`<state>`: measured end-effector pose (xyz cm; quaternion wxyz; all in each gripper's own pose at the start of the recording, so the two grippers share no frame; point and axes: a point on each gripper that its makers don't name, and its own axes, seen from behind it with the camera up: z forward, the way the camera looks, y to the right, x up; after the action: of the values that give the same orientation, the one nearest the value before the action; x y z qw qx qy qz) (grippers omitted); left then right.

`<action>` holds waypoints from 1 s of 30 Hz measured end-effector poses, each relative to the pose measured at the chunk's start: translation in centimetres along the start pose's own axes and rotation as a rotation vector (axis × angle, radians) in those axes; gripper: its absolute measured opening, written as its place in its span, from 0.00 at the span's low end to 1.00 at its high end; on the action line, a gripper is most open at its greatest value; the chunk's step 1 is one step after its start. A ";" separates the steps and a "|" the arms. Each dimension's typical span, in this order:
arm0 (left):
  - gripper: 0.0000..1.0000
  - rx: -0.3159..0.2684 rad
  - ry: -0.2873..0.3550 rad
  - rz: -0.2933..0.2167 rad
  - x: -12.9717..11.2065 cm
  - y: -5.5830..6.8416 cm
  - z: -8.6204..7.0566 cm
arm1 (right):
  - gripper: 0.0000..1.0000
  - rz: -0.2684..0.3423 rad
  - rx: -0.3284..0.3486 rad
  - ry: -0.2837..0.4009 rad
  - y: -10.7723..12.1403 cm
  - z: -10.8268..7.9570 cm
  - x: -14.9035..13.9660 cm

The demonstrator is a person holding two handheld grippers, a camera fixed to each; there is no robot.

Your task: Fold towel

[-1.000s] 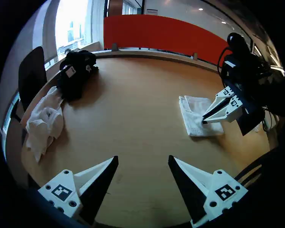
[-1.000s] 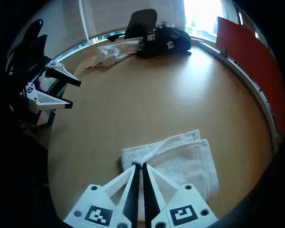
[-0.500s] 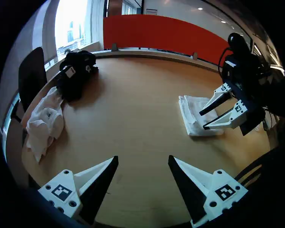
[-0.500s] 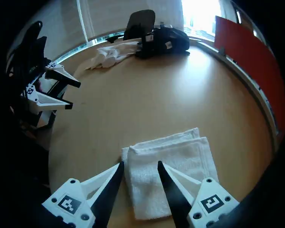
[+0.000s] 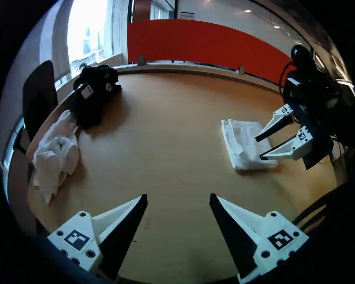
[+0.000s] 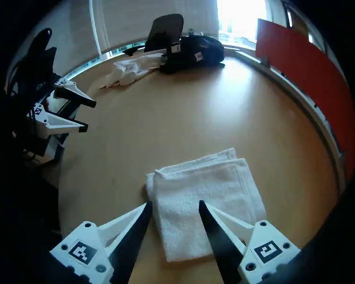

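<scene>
I hover my right gripper (image 6: 175, 203), fingers wide, over the folded white terry towel (image 6: 210, 184) at lower centre, leaving it flat; my left gripper (image 5: 177, 196) waits, fingers wide.

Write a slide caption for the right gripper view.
Open right gripper poised over a folded white towel on the wooden table.

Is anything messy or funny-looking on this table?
The folded towel lies flat and tidy by the open right gripper. The one messy thing is a white cloth, crumpled in a heap at the table's edge beside the black bag. Nothing looks spilled or broken.
</scene>
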<state>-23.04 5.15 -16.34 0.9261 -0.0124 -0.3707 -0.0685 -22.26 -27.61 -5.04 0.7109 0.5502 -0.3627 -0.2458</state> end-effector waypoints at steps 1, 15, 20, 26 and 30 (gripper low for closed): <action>0.97 0.000 0.000 0.000 0.0 0.0 0.0 | 0.75 0.003 -0.004 -0.001 0.0 -0.1 -0.2; 0.98 0.000 0.004 0.012 0.2 -0.1 -0.1 | 0.75 0.062 -0.061 -0.024 0.0 -2.0 -3.7; 0.98 -0.002 0.004 0.015 0.2 0.0 -0.1 | 0.75 0.083 -0.079 -0.030 0.0 -2.4 -4.7; 0.98 -0.003 0.004 0.019 0.2 0.1 -0.1 | 0.75 0.097 -0.095 -0.043 -0.3 -2.7 -5.8; 0.98 -0.004 0.005 0.022 0.2 0.2 -0.1 | 0.75 0.108 -0.103 -0.053 -0.5 -2.5 -6.5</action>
<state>-22.77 5.28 -16.24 0.9278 -0.0182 -0.3680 -0.0591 -24.29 -21.32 -7.43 0.7406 0.4856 -0.3975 -0.2401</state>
